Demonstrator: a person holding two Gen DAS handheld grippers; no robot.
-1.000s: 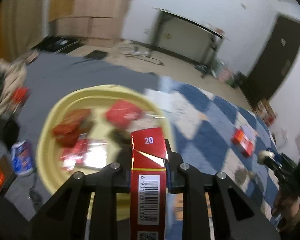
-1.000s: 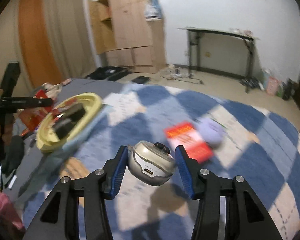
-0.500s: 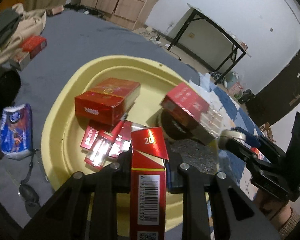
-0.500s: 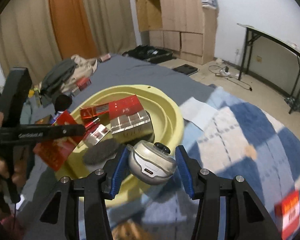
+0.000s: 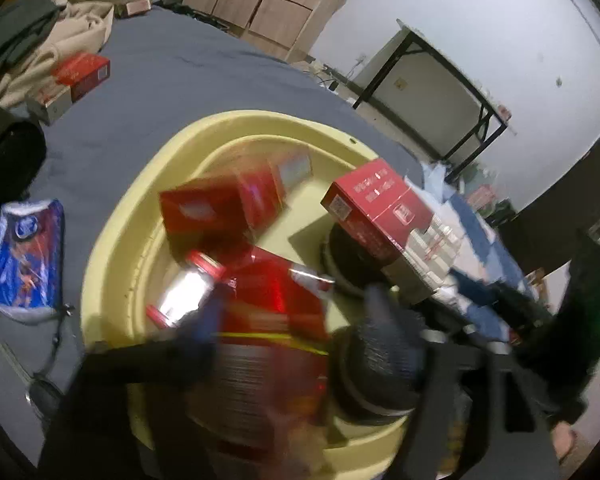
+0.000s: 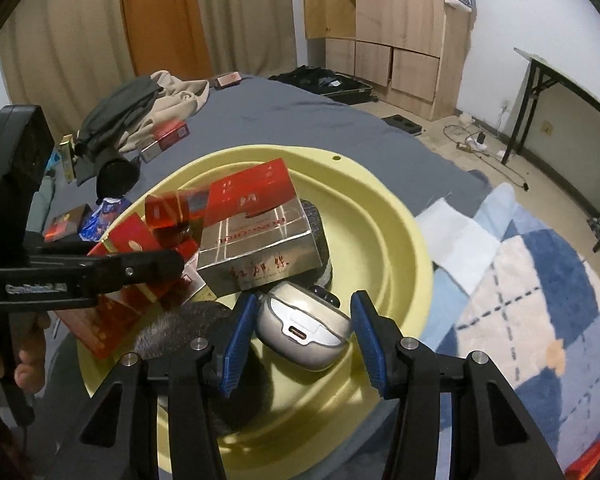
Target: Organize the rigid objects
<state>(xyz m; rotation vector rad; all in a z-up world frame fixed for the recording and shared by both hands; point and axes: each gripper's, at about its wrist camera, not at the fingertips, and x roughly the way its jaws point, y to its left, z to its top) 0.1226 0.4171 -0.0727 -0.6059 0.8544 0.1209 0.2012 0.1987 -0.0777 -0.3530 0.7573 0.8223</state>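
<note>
Right gripper (image 6: 302, 336) closed on a silver earbud charging case (image 6: 300, 326), blue pads on its two rounded sides, port facing the camera; case held just above the near half of the yellow basin (image 6: 380, 216), which sits on a grey-covered bed. Left gripper (image 5: 284, 320) over the near-left rim of the same basin, jaws just opened, wide apart; red cigarette pack (image 5: 276, 332) between them, motion-blurred, pads apparently no longer pressing, pack probably dropping into the basin. Already in the basin: larger red-and-silver cigarette carton (image 6: 256, 224) lying tilted across a dark round object, several smaller red packs at the left side, a dark grey rough-textured disc near the front rim. Handling notes: case hard, smooth, curved, likely slippery; grip across the widest part as now, and a low release, since a drop could spring the lid or scuff it. Packs light, thin card, stiff on edges but crushable on broad faces; hold best across the narrow sides. Free floor of the basin toward its right side looks best for the case. More red packs remaining on the bed beyond the far-left rim.
</note>
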